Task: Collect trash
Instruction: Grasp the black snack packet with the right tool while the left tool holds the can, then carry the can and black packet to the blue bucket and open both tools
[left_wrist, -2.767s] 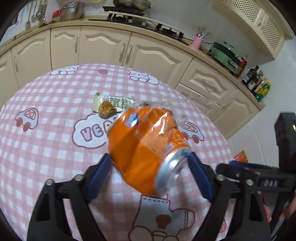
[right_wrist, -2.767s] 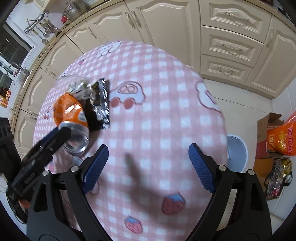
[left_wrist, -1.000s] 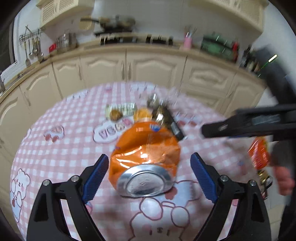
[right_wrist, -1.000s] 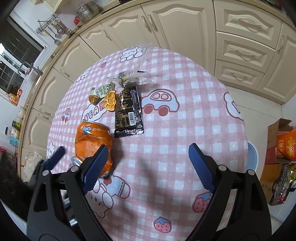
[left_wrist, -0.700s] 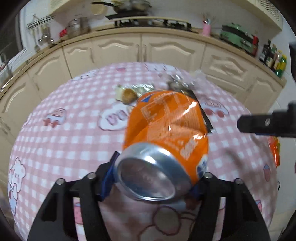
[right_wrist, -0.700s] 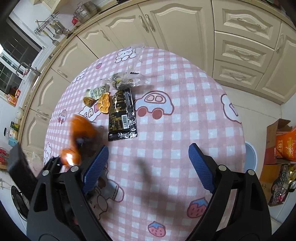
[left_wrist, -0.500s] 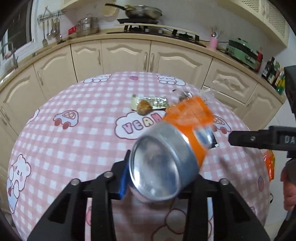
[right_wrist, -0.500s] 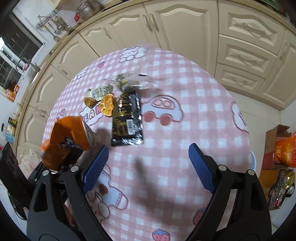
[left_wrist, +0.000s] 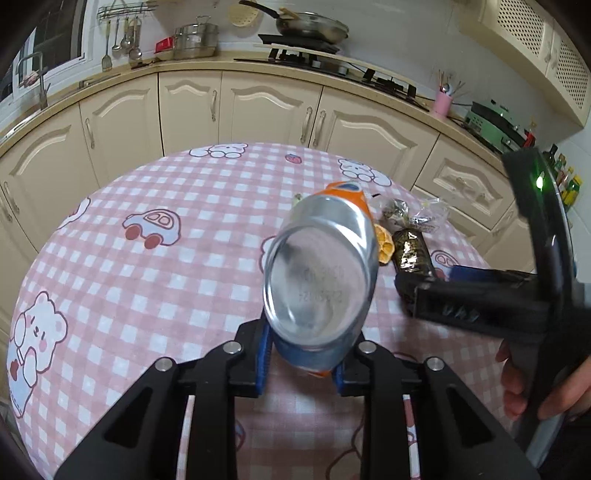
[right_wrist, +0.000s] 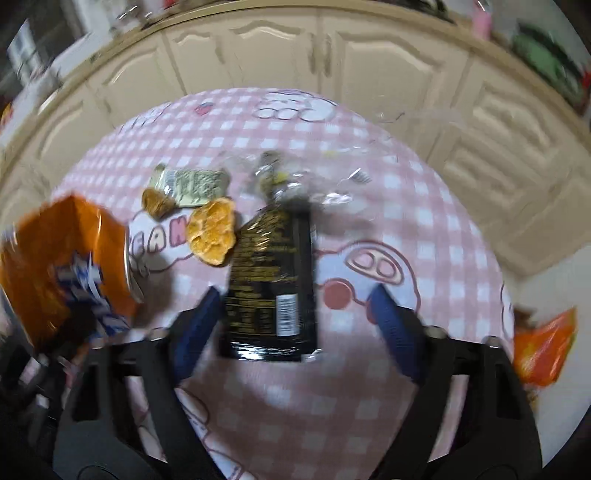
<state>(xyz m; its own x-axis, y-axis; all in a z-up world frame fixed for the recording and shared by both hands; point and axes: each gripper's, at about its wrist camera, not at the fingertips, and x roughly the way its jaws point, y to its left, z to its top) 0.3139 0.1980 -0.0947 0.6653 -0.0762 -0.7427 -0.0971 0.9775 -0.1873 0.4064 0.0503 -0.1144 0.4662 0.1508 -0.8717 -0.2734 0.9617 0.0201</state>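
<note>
Left gripper (left_wrist: 301, 365) clamping crushed orange soda can (left_wrist: 321, 280); right gripper (right_wrist: 291, 317) jaws just closing, still apart, straddling black snack wrapper (right_wrist: 271, 284); next needing descent, pinch.

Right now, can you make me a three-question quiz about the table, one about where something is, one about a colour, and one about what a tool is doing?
1. Where does the black wrapper lie?
A. on the checked tablecloth, between the right tool's blue fingers
B. on the kitchen counter
C. inside a cupboard

2. What colour is the crushed can's side?
A. green
B. orange
C. purple

3. What is the left tool doing?
A. hanging open with nothing in it
B. lying flat on the table
C. gripping the can

Answers:
1 A, the right wrist view shows it flat on the cloth between the two pads, which have just been closing and do not touch it yet.
2 B, orange shows on it in both views.
3 C, its jaws have just been closing and the blue pads now press the can's sides.
</note>
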